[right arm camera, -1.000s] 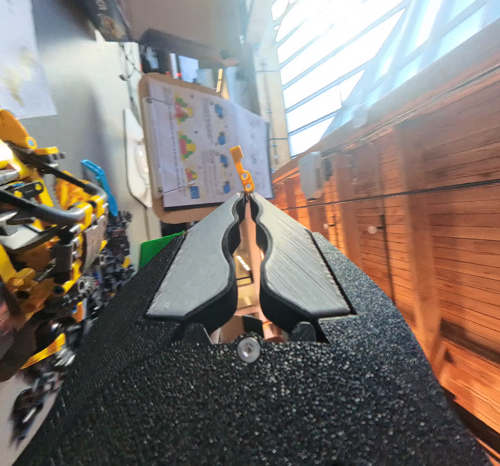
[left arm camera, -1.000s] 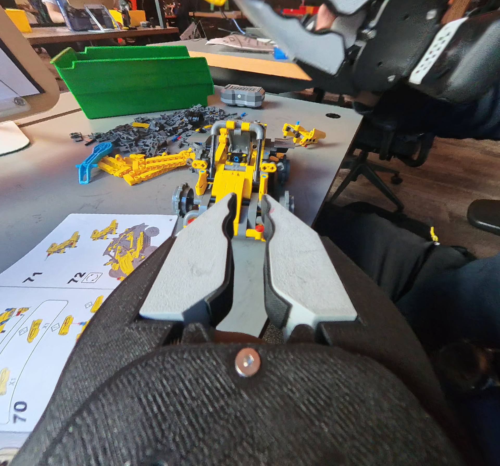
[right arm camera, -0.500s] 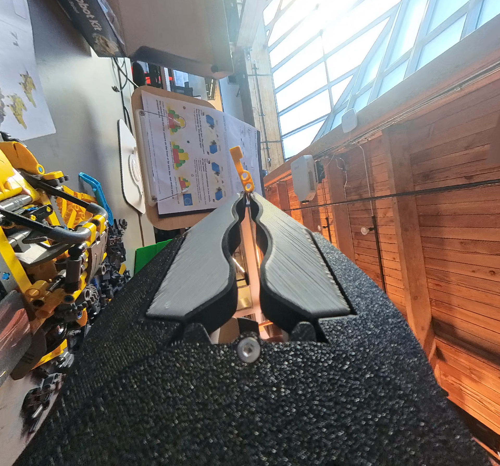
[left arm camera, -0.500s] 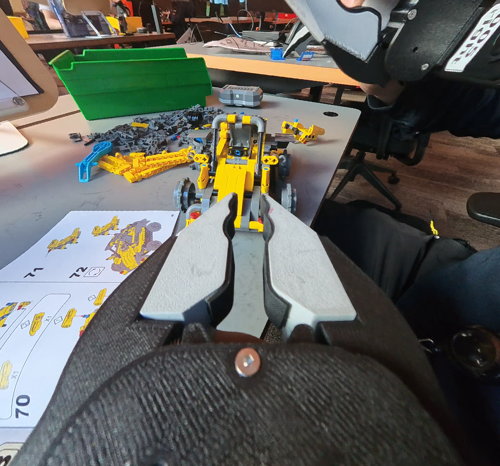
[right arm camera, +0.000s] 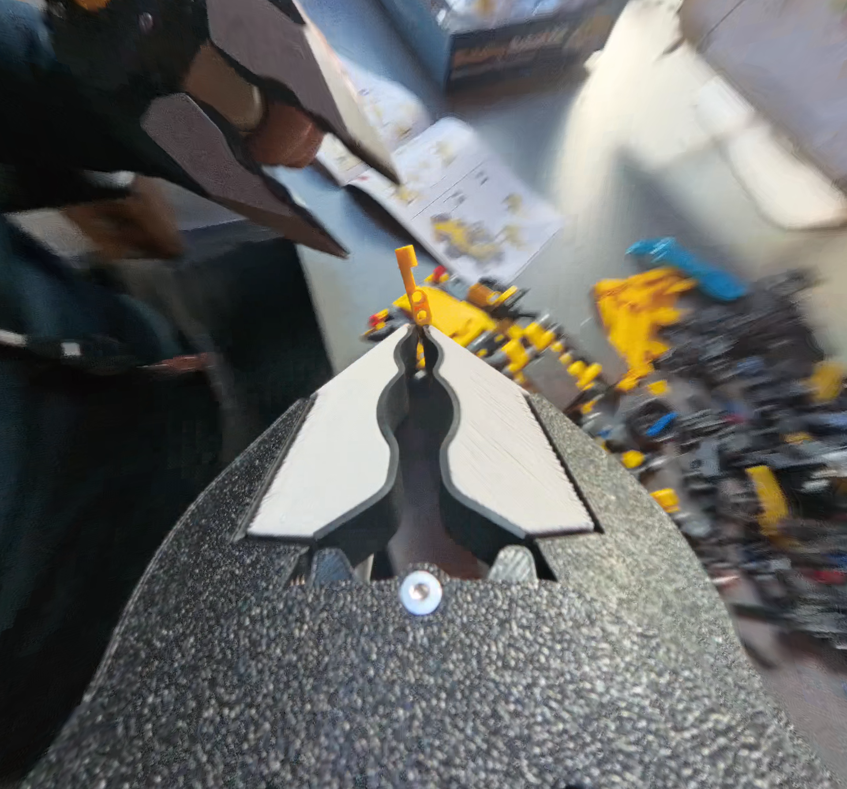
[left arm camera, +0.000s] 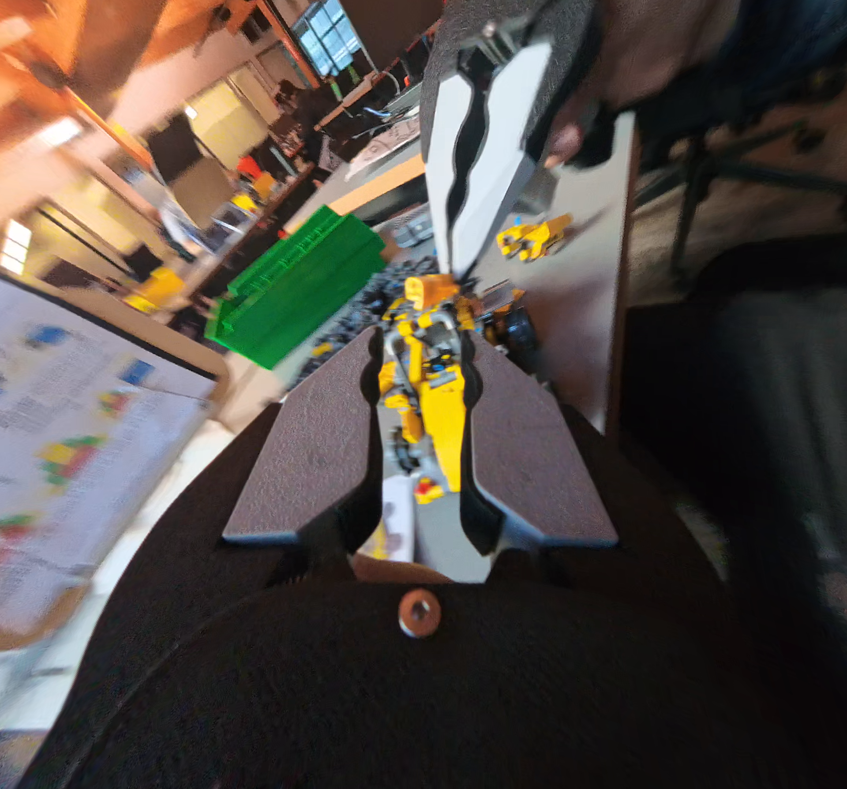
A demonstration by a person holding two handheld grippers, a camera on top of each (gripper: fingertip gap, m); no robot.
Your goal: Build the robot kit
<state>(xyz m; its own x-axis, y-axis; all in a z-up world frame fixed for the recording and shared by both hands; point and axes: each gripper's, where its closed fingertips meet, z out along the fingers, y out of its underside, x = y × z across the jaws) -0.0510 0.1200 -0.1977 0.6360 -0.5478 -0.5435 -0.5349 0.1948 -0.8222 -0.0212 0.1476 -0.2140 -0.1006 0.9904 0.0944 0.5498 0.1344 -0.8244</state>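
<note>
My right gripper [right arm camera: 419, 331] is shut on a small yellow pin piece [right arm camera: 415, 295] that sticks out past its tips. It hovers just over the yellow and grey model vehicle [right arm camera: 463, 315] on the grey table. In the left wrist view the right gripper [left arm camera: 458, 263] comes down from above with the yellow piece [left arm camera: 431, 290] over the model's cab [left arm camera: 435, 400]. My left gripper [left arm camera: 419, 341] is open and empty, tilted, with the model seen between its fingers. In the right wrist view the left gripper [right arm camera: 369, 217] hangs above the instruction booklet [right arm camera: 458, 199].
A green bin [left arm camera: 293, 299] stands behind the model. A small yellow sub-assembly [left arm camera: 531, 235] lies near the table's right edge. Yellow beams [right arm camera: 637, 313], a blue tool [right arm camera: 687, 263] and a heap of dark parts [right arm camera: 756, 400] lie beside the model. A dark box [right arm camera: 518, 47] stands farther off. There is about 5 cm between the tips of the two grippers.
The right gripper has swung down from pointing up at the ceiling to over the model, still holding the yellow piece. The left gripper has tilted and its fingers have opened wider.
</note>
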